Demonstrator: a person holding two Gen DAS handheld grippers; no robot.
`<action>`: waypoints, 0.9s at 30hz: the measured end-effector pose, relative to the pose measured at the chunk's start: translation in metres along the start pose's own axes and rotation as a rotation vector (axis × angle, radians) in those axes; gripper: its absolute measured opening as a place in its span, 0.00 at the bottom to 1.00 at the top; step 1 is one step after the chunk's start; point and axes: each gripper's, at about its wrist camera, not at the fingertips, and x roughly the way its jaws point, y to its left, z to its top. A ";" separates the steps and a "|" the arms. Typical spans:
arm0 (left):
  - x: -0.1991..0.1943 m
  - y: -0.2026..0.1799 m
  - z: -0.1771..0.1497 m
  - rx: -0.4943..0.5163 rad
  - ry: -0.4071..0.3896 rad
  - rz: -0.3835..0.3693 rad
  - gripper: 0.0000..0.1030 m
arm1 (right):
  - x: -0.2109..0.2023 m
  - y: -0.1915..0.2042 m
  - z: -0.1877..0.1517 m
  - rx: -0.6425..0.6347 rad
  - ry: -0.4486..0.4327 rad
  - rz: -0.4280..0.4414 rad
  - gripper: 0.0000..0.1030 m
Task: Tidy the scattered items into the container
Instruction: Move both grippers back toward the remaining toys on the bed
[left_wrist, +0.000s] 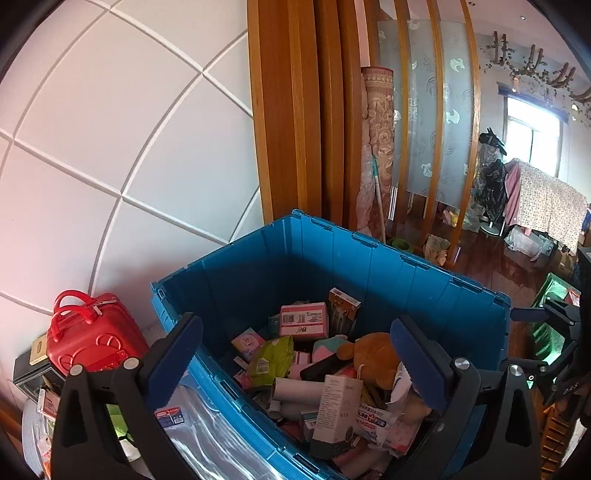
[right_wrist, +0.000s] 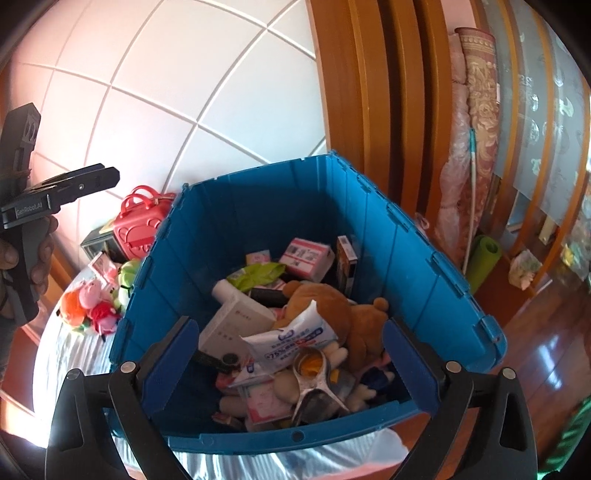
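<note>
A blue plastic crate (left_wrist: 369, 266) (right_wrist: 258, 206) stands open, holding several items: a brown teddy bear (left_wrist: 376, 354) (right_wrist: 332, 306), a white carton (left_wrist: 336, 406) (right_wrist: 236, 325), a pink box (left_wrist: 303, 319) (right_wrist: 308, 256), a green pouch (left_wrist: 271, 360) (right_wrist: 258, 275) and a wipes packet (right_wrist: 291, 339). My left gripper (left_wrist: 293, 332) is open and empty, straddling the crate's left rim. Over the crate's near end, my right gripper (right_wrist: 291, 332) is open with nothing between its pads; a crumpled silver pouch (right_wrist: 314, 376) lies below it. Small plush toys (right_wrist: 92, 299) lie outside the crate, to its left.
A red toy suitcase (left_wrist: 92, 336) (right_wrist: 138, 221) stands left of the crate against the white panelled wall. A silvery cover (right_wrist: 66, 354) lies under the crate. Wooden posts (left_wrist: 288, 110), a rolled carpet (left_wrist: 376, 147) and a green mat (right_wrist: 484, 258) stand behind and right. A hand (right_wrist: 40, 254) grips the other tool.
</note>
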 end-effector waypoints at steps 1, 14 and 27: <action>-0.001 0.001 -0.001 -0.002 0.000 0.000 1.00 | 0.000 0.001 0.000 -0.001 0.001 0.000 0.98; -0.013 0.022 -0.022 -0.028 0.021 0.048 1.00 | 0.000 0.020 0.000 -0.024 0.006 0.007 0.98; -0.057 0.100 -0.099 -0.135 0.079 0.159 1.00 | 0.019 0.096 0.006 -0.091 0.006 0.093 0.99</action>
